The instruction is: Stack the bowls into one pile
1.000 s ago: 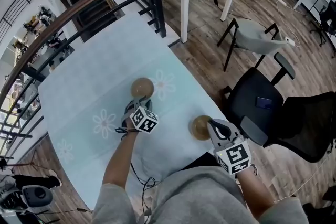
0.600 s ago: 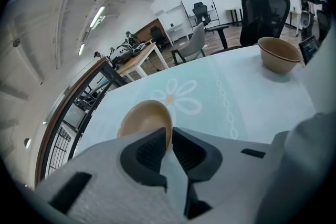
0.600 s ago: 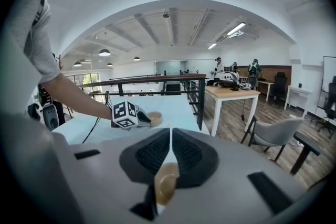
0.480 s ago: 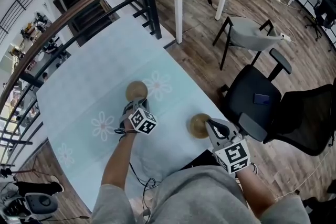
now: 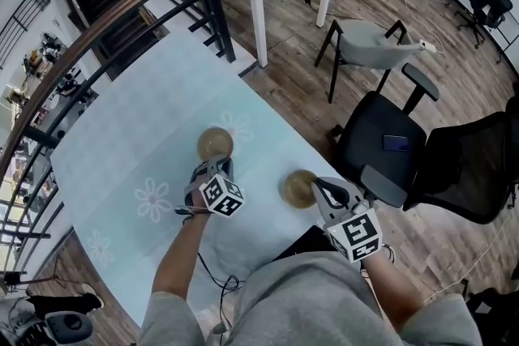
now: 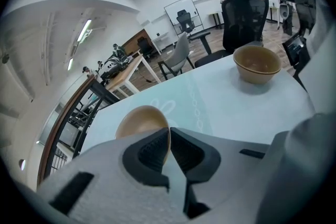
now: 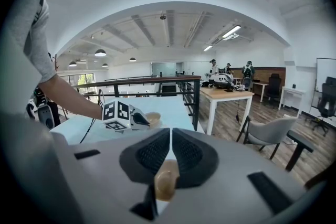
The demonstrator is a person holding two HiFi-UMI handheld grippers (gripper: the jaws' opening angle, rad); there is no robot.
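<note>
While right tool (image 5: 316,185) pinches near bowl (image 5: 295,189), left tool (image 5: 216,165) just closed on far bowl (image 5: 215,143).

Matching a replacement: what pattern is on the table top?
Pale blue table top with white flower outlines; clearest in the head view.

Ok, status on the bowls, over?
Left gripper fingers just closed onto far bowl rim. Right gripper shut on near bowl rim. Bowls apart, unstacked. Nothing between them.
</note>
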